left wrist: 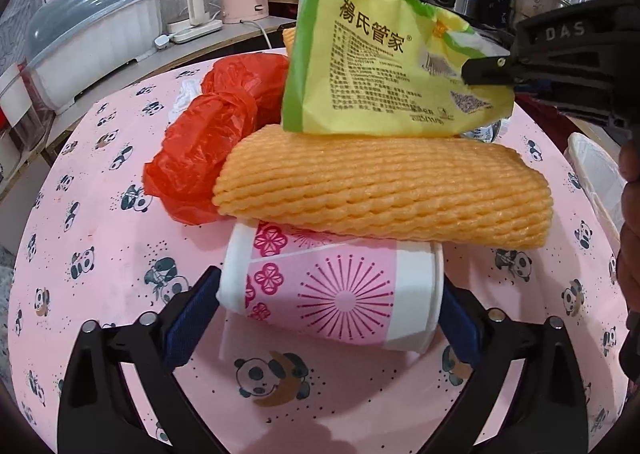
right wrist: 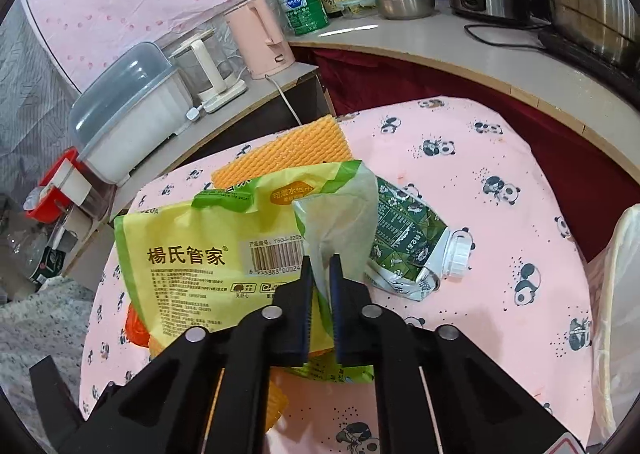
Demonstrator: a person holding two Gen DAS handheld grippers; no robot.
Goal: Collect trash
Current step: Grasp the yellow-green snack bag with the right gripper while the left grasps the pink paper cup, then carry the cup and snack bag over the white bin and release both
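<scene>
A yellow wrapper point(right wrist: 192, 254) is being pinched by the closed right gripper point(right wrist: 321, 274), while the open left gripper point(left wrist: 330, 318) should be squeezed gently around the paper cup point(left wrist: 332, 294).

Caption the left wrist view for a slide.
Open left gripper straddles a paper cup; right gripper pinches a yellow wrapper.
</scene>
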